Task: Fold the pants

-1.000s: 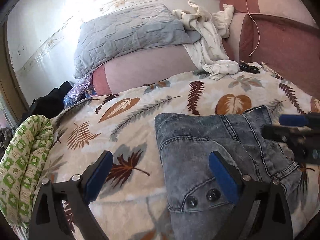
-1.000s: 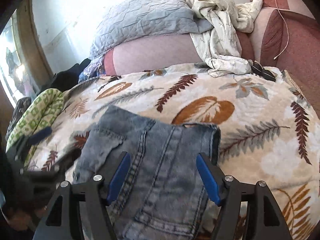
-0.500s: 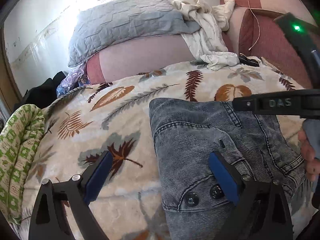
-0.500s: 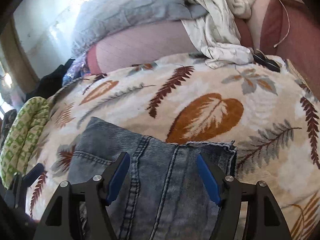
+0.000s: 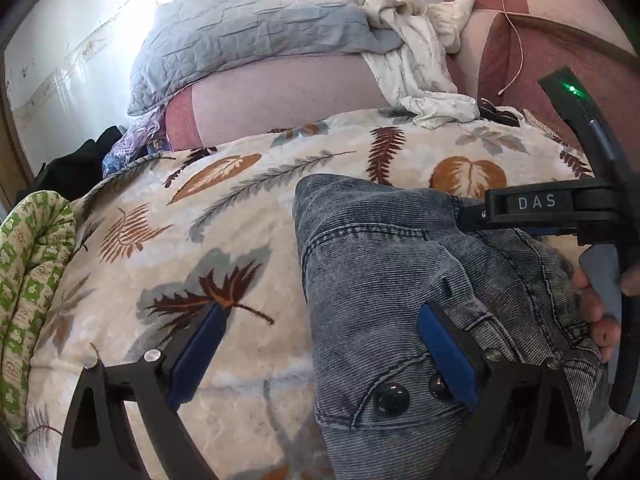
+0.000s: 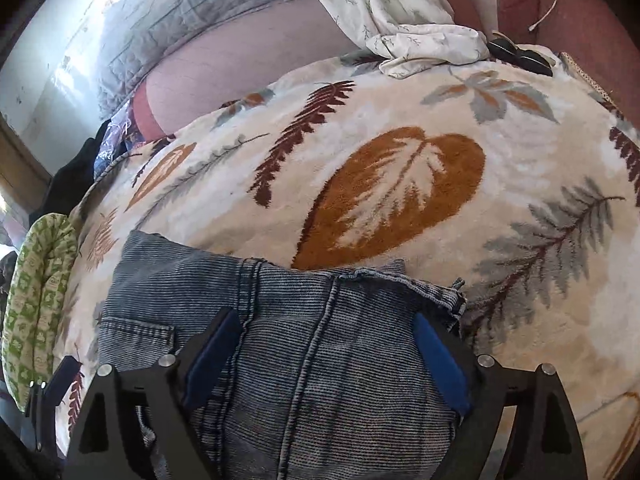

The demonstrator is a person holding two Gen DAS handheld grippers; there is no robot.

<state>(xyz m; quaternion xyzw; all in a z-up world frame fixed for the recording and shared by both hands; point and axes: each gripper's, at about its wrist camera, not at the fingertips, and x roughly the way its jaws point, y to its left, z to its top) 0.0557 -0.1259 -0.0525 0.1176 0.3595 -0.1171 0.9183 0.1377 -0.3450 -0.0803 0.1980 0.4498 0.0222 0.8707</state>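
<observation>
Grey-blue denim pants [image 5: 380, 264] lie folded on a leaf-print blanket [image 5: 200, 240]. My left gripper [image 5: 324, 312] is open and low over the pants' left edge. Its right finger is above the denim near two dark buttons [image 5: 390, 400], and its left finger is above the blanket. In the right wrist view the pants [image 6: 320, 380] fill the lower middle, their far hem against an orange leaf. My right gripper [image 6: 326, 322] hovers just above that hem. Its jaws are opening, with denim beneath them but nothing pinched. Its black body [image 5: 536, 204] and a hand [image 5: 592, 300] show at the right.
At the back are a grey quilted pillow [image 5: 248, 36], a crumpled white garment [image 5: 416, 60], a small black object [image 5: 500, 114] and a reddish padded backrest [image 5: 540, 60] with a dangling cable. A green patterned cloth [image 5: 32, 280] lies along the blanket's left edge.
My right gripper has pushed forward and down towards the pants' far hem and its jaws have widened. My left gripper has sunk a little closer to the denim.
</observation>
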